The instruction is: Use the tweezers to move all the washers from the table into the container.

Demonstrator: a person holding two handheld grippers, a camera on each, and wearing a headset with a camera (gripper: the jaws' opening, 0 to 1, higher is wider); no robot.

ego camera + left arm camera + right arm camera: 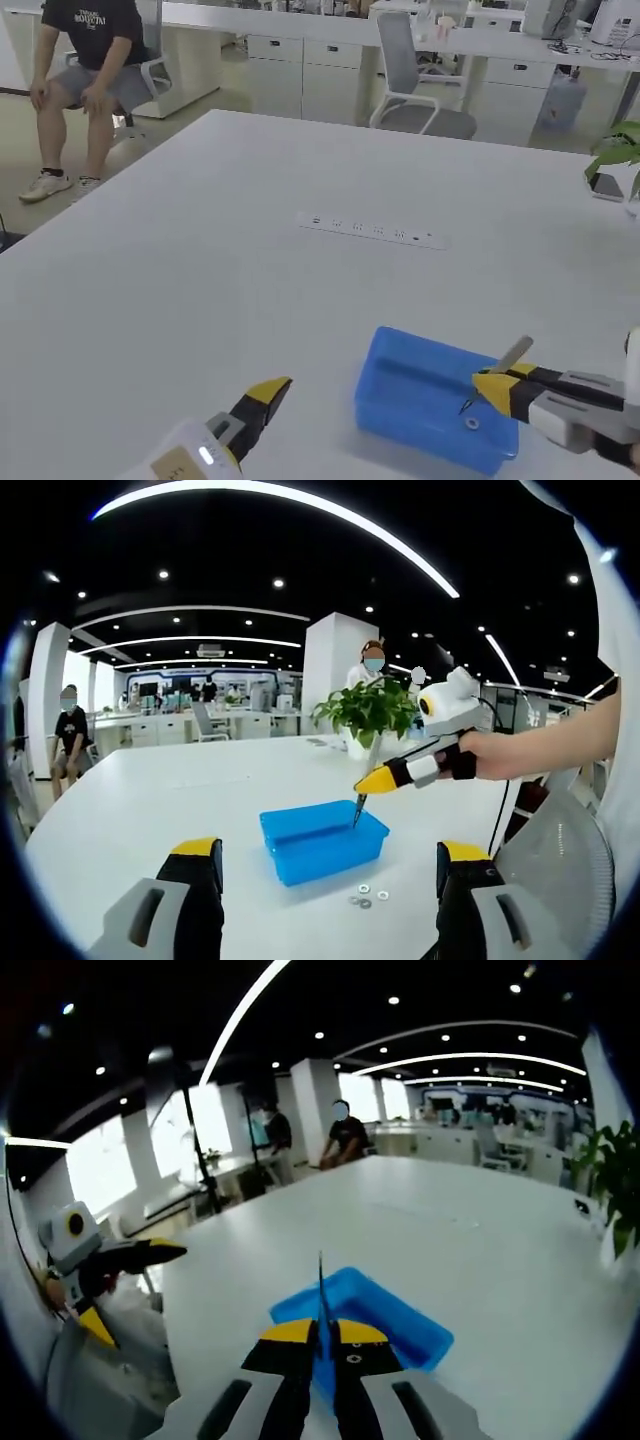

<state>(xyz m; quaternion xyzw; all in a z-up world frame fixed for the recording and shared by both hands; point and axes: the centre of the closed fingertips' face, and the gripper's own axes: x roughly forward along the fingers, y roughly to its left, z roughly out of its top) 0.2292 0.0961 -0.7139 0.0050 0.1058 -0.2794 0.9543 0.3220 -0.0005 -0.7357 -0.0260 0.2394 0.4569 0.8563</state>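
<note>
A blue container (420, 385) stands on the white table near its front edge. My right gripper (497, 388) is shut on thin metal tweezers (513, 353), whose tips dip into the container's right end. A small washer (472, 423) lies on the container's floor just below those tips. In the right gripper view the jaws (322, 1332) pinch the tweezers (322, 1290) above the container (385, 1320). My left gripper (328, 852) is open, with nothing between its fingers, in front of the container (310, 842). Three washers (363, 896) lie on the table beside it.
A white power strip (372, 230) lies across the middle of the table (200, 270). A potted plant (615, 150) stands at the right edge. Beyond the table's far side a person (85, 70) sits at the left, and an office chair (420, 85) stands further right.
</note>
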